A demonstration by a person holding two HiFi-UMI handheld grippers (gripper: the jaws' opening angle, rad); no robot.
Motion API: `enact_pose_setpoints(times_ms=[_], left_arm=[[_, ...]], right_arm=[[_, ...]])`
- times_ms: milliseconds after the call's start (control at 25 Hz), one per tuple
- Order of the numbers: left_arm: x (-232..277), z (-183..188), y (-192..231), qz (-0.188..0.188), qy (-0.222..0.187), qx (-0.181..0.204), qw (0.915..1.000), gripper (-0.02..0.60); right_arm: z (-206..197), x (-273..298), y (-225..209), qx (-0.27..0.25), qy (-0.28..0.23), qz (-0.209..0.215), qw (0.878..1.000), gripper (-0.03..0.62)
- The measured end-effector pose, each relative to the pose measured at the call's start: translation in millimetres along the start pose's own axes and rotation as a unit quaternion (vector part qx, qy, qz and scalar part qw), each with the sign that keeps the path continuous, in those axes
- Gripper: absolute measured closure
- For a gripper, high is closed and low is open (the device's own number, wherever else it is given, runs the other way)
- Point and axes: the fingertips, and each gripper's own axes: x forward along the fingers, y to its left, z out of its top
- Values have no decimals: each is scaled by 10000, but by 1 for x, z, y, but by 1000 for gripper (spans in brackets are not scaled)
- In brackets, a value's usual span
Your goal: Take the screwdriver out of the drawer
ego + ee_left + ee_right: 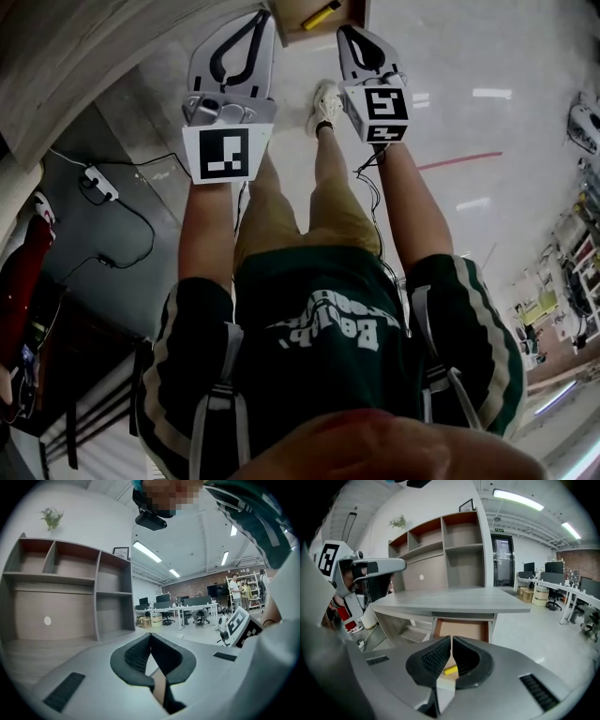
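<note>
Below the grey desk top (450,603), in the right gripper view, the drawer (461,630) stands pulled out, and its brown inside is visible. The screwdriver (450,670) lies in this drawer; only its yellow handle shows, seen through the narrow gap under the tips of the right gripper (451,639). The jaws of this gripper are closed, tip against tip, and nothing is held between them; the screwdriver is behind them and apart from them. From the head view the same drawer is at the top edge of the picture, with the yellow handle lying at an angle inside it, and both grippers are held out in front of the person, pointing toward the drawer. The right one is just beside the drawer's near corner, but I cannot tell if it touches. The left gripper (150,637) is also closed: in the left gripper view its two dark jaws meet at the tips and they hold nothing. It points at a grey shelf unit (65,588) against the wall, with a small plant (51,517) on top and a framed picture (121,552) beside it. Each gripper carries a cube with square markers (228,153) near the hand. Under the grippers the head view shows the person's legs and one light shoe (325,101) on the pale floor, and at the left a white power strip (98,183) with a black cable lies on a darker part of the floor.
</note>
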Motion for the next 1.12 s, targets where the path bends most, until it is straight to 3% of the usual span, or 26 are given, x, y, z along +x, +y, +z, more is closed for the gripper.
enact_pose_setpoints(times_ms=[200,360,520,640,720,760,840,1000,1120], left_arm=[[15,-15,-2,-60,-68,-12,10000,563],[23,-23,3,-72,-94,36,9999,563],[23,-29,7,-20,-82,-57,9999,563],[21,-31,9,16,-78,-180,9998,563],[20,-32,8,15,-81,-227,9997,563],[19,-32,8,9,-76,-235,9997,563],[19,-33,8,14,-70,-268,9996,563],[20,-31,11,25,-120,-337,9994,563],[18,-29,12,32,-125,-319,9994,563]], right_arm=[[-38,31,-12,442,310,-106,9985,557],[-64,56,-19,1323,496,-174,9898,557],[-80,73,-29,2718,586,-246,9602,556],[-85,80,-35,3387,661,-376,9378,542],[-91,84,-38,3776,722,-433,9221,468],[-93,87,-39,3976,737,-455,9135,464],[-97,92,-40,4249,756,-522,9006,464],[-99,102,-46,4315,874,-706,8951,464],[-104,107,-52,4504,936,-850,8838,465]])
